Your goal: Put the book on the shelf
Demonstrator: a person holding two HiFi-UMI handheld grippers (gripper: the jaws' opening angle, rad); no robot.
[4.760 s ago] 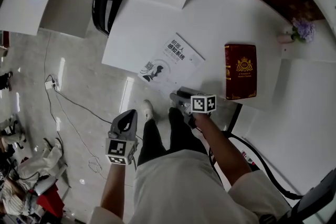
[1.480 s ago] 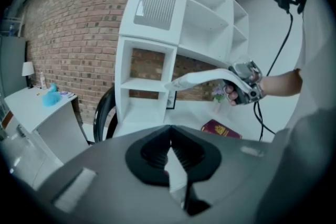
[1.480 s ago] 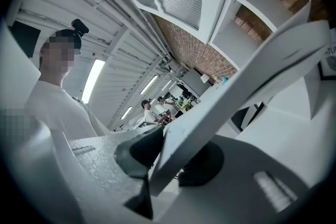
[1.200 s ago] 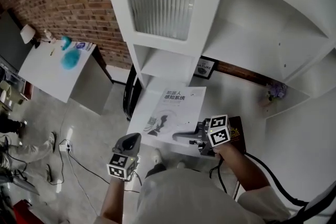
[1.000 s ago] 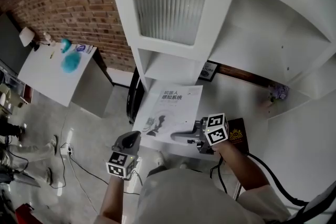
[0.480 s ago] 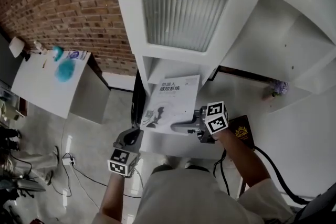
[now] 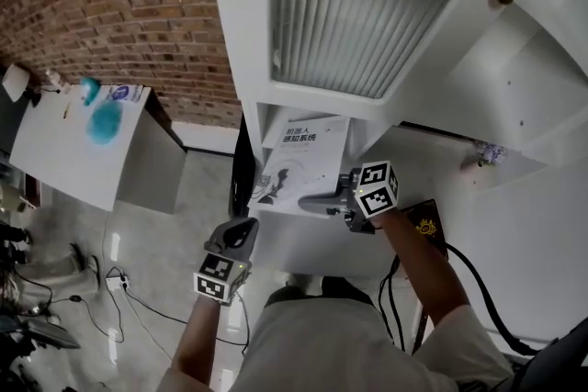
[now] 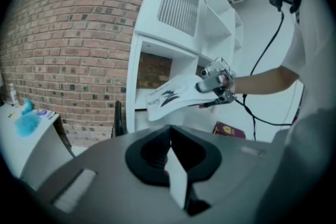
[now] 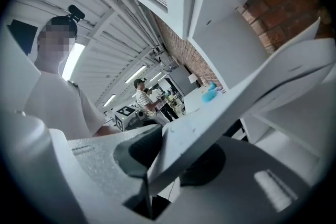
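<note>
Brick wall point(image 7: 110, 5), glossy grey floor point(image 7: 147, 239)

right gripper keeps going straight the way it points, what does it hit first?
The right gripper is shut on the book, and the book leads. Its far edge sits at the mouth of the open bay of the shelf, under the glass door. It would probably meet the bay's inside first, though depth is unclear.

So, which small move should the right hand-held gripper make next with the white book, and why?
Probably push it slightly further forward: the right hand-held gripper is clamped on the white book, whose far edge seems only at the mouth of the open shelf compartment.
</note>
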